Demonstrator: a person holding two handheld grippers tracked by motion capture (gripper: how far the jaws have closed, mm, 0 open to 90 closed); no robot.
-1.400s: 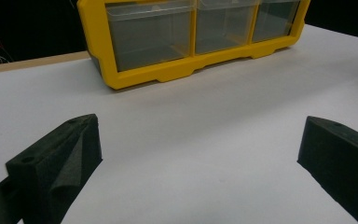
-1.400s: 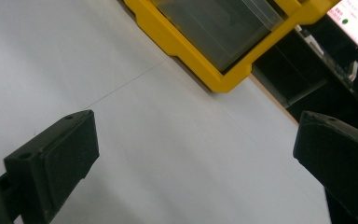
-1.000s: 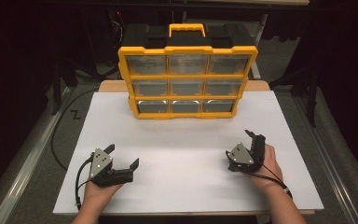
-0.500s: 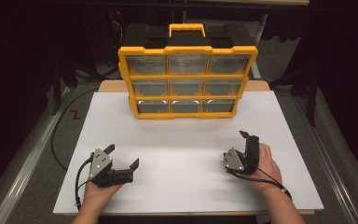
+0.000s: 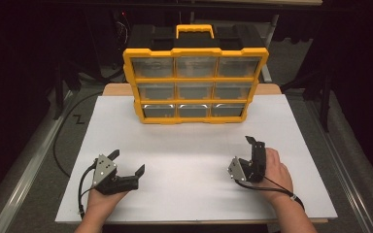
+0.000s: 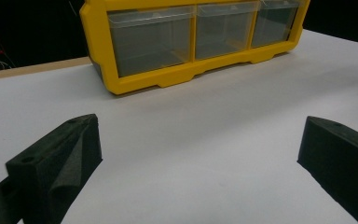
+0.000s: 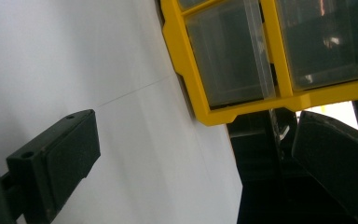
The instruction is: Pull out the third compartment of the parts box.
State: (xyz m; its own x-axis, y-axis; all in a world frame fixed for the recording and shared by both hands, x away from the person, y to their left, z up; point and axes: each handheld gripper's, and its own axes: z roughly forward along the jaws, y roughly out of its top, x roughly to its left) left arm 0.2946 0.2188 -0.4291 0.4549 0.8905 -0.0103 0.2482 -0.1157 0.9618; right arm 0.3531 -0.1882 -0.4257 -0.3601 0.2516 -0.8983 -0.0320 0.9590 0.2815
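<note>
Well short of the yellow organizer (image 5: 194,83): left gripper (image 5: 127,162), right gripper (image 5: 243,153); both jaws apart.

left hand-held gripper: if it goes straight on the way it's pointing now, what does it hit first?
Probably the yellow drawer organizer, at its bottom row of clear drawers. The left hand-held gripper is open, with bare white tabletop between it and the organizer. Exact contact point is uncertain; depth is hard to judge.

Bright white table (image 5: 194,145), dark surroundings, soft grainy claw views.
</note>
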